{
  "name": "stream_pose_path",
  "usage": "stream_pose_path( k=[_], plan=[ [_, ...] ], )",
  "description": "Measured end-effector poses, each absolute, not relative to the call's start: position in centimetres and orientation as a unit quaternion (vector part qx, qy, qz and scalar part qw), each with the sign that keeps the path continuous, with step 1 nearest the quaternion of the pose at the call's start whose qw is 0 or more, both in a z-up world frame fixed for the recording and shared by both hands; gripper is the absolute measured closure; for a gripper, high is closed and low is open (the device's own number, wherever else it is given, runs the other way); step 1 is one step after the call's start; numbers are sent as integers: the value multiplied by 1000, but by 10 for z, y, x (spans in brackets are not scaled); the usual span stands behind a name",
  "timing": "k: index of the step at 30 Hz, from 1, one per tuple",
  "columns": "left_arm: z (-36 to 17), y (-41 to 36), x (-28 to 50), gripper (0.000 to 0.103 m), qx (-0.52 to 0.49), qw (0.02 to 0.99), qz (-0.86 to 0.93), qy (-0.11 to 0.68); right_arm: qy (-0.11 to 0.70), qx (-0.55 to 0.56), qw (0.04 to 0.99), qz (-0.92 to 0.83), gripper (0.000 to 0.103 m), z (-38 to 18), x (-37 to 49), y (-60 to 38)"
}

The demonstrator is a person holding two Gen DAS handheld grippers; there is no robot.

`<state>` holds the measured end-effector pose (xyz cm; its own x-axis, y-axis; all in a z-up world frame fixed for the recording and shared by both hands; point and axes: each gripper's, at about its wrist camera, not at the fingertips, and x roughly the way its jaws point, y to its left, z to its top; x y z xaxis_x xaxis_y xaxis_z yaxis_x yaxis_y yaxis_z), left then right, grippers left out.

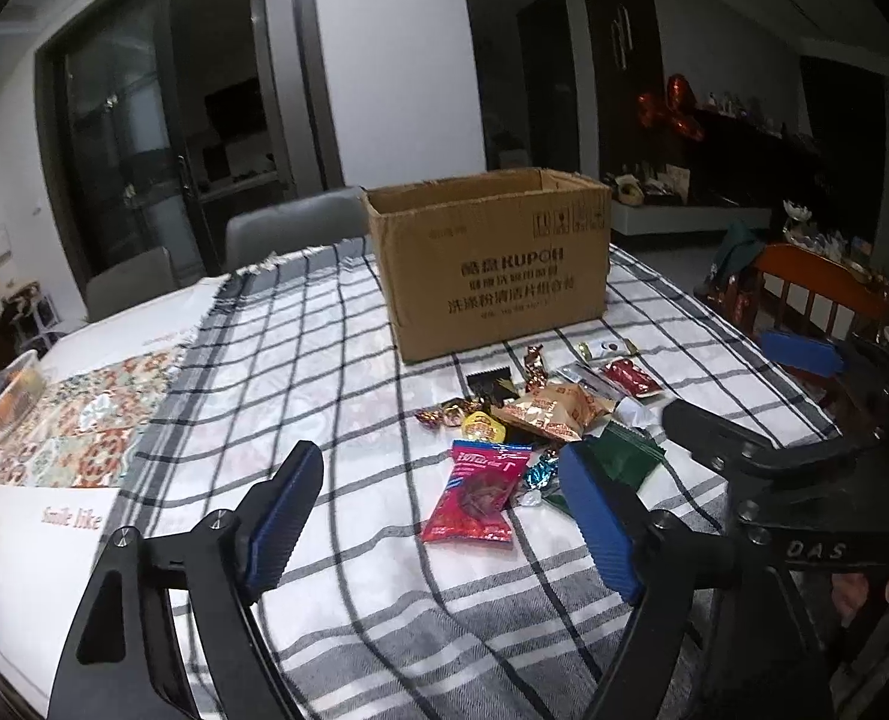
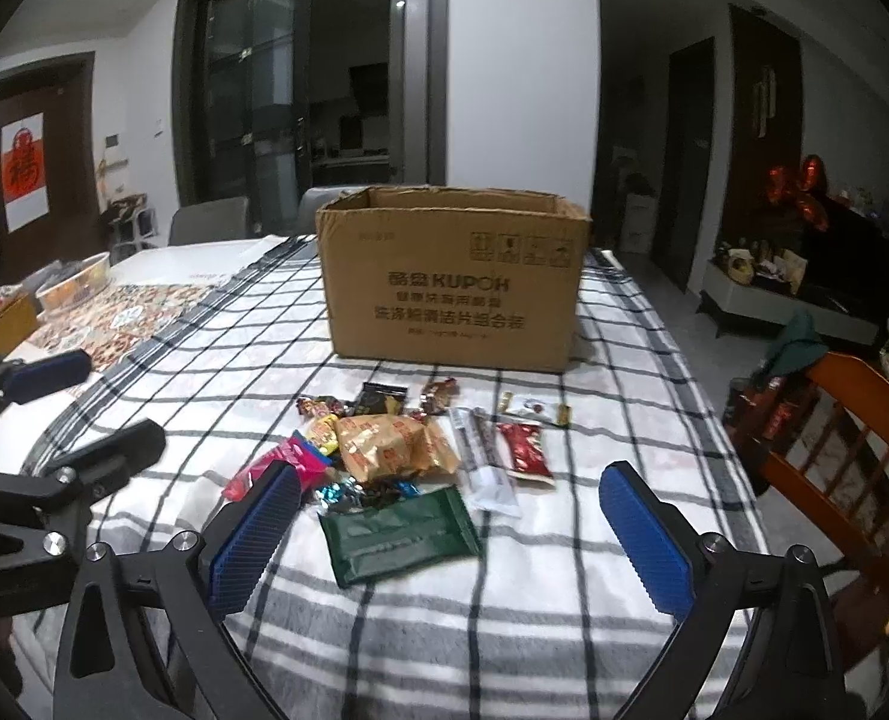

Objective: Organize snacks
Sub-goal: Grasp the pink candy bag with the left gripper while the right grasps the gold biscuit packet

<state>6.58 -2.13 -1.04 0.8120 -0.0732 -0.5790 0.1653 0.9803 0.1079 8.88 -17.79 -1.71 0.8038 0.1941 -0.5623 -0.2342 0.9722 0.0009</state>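
Observation:
An open cardboard box [image 1: 492, 264] stands on the checked tablecloth; it also shows in the right wrist view [image 2: 450, 288]. In front of it lies a loose pile of snacks: a pink-red packet [image 1: 474, 495] [image 2: 276, 468], a gold-orange bag [image 1: 552, 411] [image 2: 390, 444], a dark green packet [image 2: 399, 534] [image 1: 621, 456], a red packet [image 2: 525, 447] [image 1: 627, 377] and small wrapped candies [image 2: 318, 405]. My left gripper [image 1: 438, 516] is open and empty, just short of the pink-red packet. My right gripper [image 2: 444, 534] is open and empty, around the green packet's near side, above the cloth.
A wooden chair [image 2: 852, 450] stands at the table's right edge. A patterned mat [image 1: 84, 426] and a plastic container [image 1: 12, 390] lie at the left. Grey chairs [image 1: 294, 234] stand behind the table. The right gripper's body [image 1: 804, 480] shows close to the left gripper.

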Motion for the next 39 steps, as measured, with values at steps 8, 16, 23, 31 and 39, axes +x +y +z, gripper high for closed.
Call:
stream_pose_path(
  k=[8,16,23,31,39],
  plan=[
    [-33,-20,97,37,70,935,-87,338,314,-37,937,148,14,-33,129,-160],
    [-60,-18,121,45,70,919,-102,375,344,-61,921,174,21,-58,160,-146],
    [-80,-17,137,51,51,903,-122,408,362,-68,910,191,26,-72,174,-142],
    [-95,-18,150,54,41,893,-129,429,396,-51,893,208,26,-89,189,-143],
    [-99,-17,152,63,18,891,-134,434,405,-40,889,211,47,-98,193,-147]
  ],
)
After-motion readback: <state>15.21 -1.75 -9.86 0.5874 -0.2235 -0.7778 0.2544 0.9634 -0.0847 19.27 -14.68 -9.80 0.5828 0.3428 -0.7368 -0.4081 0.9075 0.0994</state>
